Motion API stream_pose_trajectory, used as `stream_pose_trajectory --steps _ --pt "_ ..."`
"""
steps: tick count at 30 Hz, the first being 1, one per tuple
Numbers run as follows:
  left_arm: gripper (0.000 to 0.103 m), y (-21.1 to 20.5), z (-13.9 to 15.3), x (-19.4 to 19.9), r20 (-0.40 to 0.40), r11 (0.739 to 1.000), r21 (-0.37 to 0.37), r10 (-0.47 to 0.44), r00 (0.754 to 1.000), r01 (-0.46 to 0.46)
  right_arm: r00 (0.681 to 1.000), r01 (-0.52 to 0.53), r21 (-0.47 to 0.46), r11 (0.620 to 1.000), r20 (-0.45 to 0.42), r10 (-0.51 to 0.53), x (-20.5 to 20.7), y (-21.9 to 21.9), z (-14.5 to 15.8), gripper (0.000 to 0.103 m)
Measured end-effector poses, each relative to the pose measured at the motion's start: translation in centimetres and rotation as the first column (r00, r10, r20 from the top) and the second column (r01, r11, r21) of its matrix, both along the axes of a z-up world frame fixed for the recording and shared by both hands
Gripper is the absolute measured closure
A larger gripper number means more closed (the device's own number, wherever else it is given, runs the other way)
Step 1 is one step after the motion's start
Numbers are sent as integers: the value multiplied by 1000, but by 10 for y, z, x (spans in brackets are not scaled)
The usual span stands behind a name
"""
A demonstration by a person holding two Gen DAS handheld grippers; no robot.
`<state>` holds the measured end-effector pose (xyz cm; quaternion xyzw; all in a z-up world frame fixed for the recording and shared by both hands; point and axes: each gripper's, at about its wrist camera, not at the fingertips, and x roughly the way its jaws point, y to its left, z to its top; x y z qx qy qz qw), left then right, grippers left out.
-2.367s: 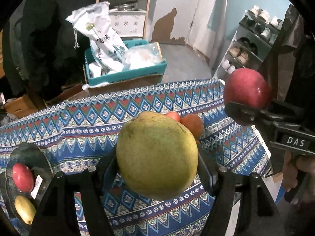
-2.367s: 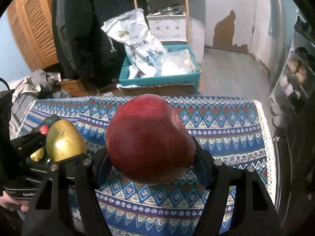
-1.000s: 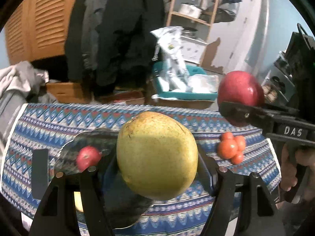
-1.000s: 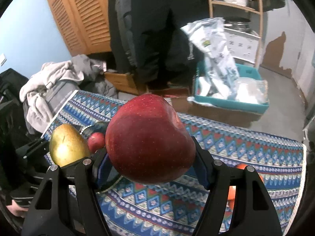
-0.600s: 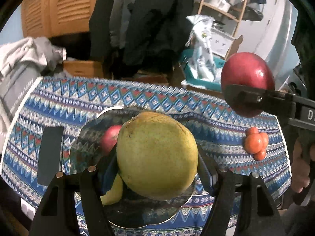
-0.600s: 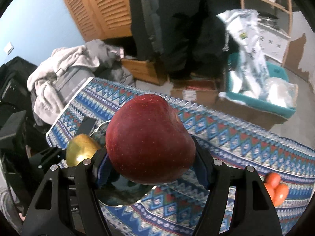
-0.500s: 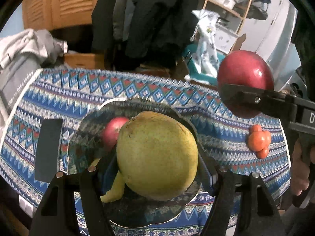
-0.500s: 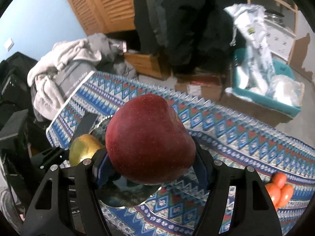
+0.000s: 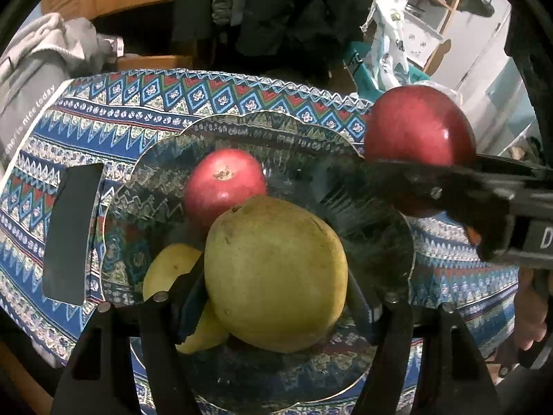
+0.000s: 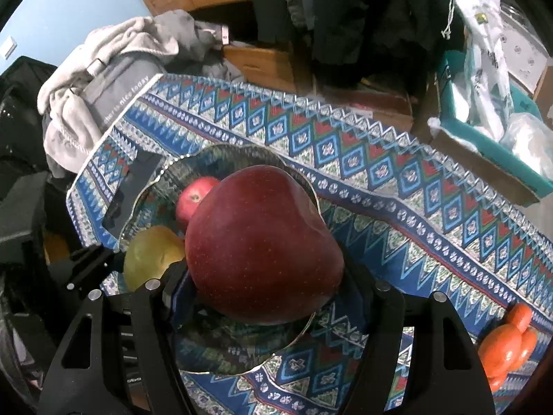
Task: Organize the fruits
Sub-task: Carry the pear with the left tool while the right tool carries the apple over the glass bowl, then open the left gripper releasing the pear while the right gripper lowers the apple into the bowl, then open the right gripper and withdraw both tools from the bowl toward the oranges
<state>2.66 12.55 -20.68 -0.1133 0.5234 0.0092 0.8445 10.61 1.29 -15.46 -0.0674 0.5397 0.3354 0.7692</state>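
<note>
My left gripper (image 9: 273,297) is shut on a yellow-green pear (image 9: 276,276) and holds it low over a glass plate (image 9: 166,159). On the plate lie a small red apple (image 9: 224,183) and a yellow fruit (image 9: 166,269), partly hidden by the pear. My right gripper (image 10: 266,287) is shut on a large dark red apple (image 10: 262,242), above the plate's right side (image 10: 221,356). That apple also shows in the left wrist view (image 9: 418,138). The held pear (image 10: 152,256) and small apple (image 10: 193,197) show in the right wrist view.
A patterned blue tablecloth (image 10: 397,190) covers the table. A black flat object (image 9: 72,231) lies left of the plate. Several orange tomatoes (image 10: 508,342) sit at the right. Clothes (image 10: 103,69), boxes and a teal bin (image 10: 490,145) stand beyond the table.
Both grippers have swung left from the tomatoes' side and come down over the glass plate, each still holding its fruit. The plate now fills the view.
</note>
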Motion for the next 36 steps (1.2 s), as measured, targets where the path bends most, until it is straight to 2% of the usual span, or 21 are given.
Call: stream_pose_trajectory --steps 8,10,14,19,29,33,36 --pt "31 -5 -5 3 -25 1000 -14 -13 1000 13 999 -12 -16 1000 -52 12 -1 5 -18 32" --pt "30 -2 -3 3 -22 998 -55 -11 1000 10 998 -15 -18 1000 -62 14 0 7 -21 32" --pt "26 5 1 1 -28 996 -89 14 1000 -16 999 -9 -36 999 -54 7 0 9 -24 31" --pt "23 7 11 -6 -11 998 -62 28 1000 -29 994 15 -4 1000 -107 -16 7 6 -29 31" --pt "23 20 33 -11 28 996 -52 71 997 -70 995 -1 -51 999 -96 -4 -3 7 -24 29" --pt "22 27 44 -13 52 995 -63 85 995 -81 996 -14 -51 999 -92 9 -11 4 -18 29" --pt "22 28 48 -14 61 994 -63 92 994 -88 996 -11 -16 1000 -85 10 -13 1 -8 29"
